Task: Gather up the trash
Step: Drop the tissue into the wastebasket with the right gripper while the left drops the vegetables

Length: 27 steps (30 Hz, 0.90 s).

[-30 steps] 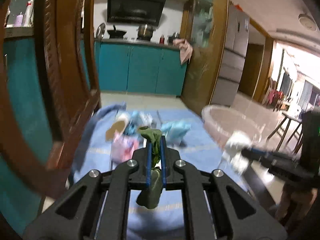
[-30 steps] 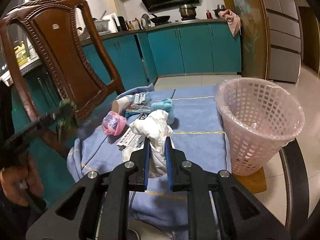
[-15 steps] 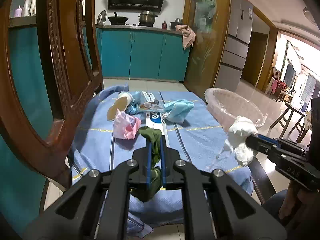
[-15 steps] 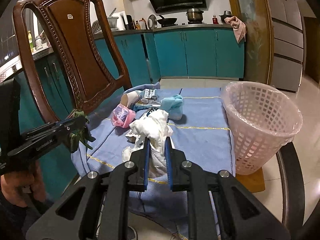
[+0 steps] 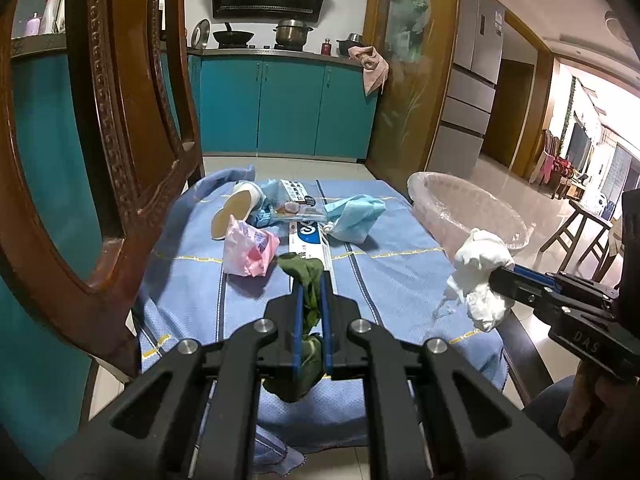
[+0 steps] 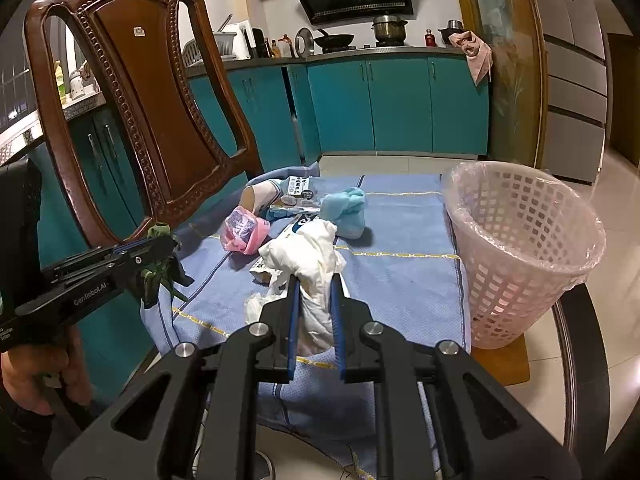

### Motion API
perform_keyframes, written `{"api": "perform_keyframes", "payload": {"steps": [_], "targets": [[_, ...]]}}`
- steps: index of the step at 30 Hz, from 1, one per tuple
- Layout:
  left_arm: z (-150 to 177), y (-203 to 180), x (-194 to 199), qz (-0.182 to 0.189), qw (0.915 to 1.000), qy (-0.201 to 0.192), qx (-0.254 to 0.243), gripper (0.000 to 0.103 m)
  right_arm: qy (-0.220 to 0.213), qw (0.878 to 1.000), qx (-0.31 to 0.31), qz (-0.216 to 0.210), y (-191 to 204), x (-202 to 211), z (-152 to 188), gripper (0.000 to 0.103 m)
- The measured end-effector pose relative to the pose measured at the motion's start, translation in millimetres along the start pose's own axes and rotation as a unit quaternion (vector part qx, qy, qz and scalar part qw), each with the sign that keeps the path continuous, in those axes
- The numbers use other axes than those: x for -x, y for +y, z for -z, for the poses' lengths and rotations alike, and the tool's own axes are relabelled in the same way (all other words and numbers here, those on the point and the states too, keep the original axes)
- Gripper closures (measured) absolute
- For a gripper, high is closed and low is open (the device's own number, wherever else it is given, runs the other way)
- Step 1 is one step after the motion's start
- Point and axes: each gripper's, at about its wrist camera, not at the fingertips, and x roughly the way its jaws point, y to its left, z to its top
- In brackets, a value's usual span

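Observation:
My left gripper (image 5: 309, 285) is shut on a dark green scrap (image 5: 304, 272) and holds it above the blue tablecloth (image 5: 392, 280). It also shows in the right wrist view (image 6: 170, 242) at the left. My right gripper (image 6: 314, 280) is shut on a crumpled white tissue (image 6: 308, 256), held above the cloth left of the pink bin-lined basket (image 6: 520, 252). In the left wrist view the right gripper (image 5: 496, 276) with the tissue (image 5: 480, 276) hangs beside the basket (image 5: 464, 208). A pink wrapper (image 5: 250, 252), a blue mask (image 5: 356, 216), a paper cup (image 5: 234, 214) and a packet (image 5: 300, 204) lie on the cloth.
A carved wooden chair (image 6: 140, 112) stands close at the left of the table. Teal kitchen cabinets (image 5: 288, 108) and a stove are behind. The basket stands at the table's right edge, near a dark rim (image 6: 580, 352).
Both grippers have pulled back from the table and steadied, each holding its piece. The right gripper with the tissue has risen slightly near the basket.

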Motion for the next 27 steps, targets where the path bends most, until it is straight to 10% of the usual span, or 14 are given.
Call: {"api": "perform_keyframes", "payload": {"steps": [13, 23, 25, 27], "targets": [[-0.8, 0.2, -1.8, -0.004, 1.0, 0.0, 0.004, 0.094, -0.011, 1.0, -0.025, -0.01, -19.5, 7.8, -15.1, 0.088], [-1.3, 2.0, -5.3, -0.007, 0.9999, -0.003, 0.008, 0.094, -0.071, 0.985, -0.096, 0.121, -154.8, -11.1, -104.1, 0.086], [-1.1, 2.9, -6.1, -0.009, 0.9999, -0.002, 0.009, 0.094, -0.044, 0.982, -0.124, 0.133, -187.6, -38.7, -98.7, 0.054], [-1.4, 3.5, -5.9, -0.009, 0.9999, -0.002, 0.011, 0.094, -0.015, 0.979, -0.139, 0.148, -204.2, -57.8, -83.1, 0.044]]}}
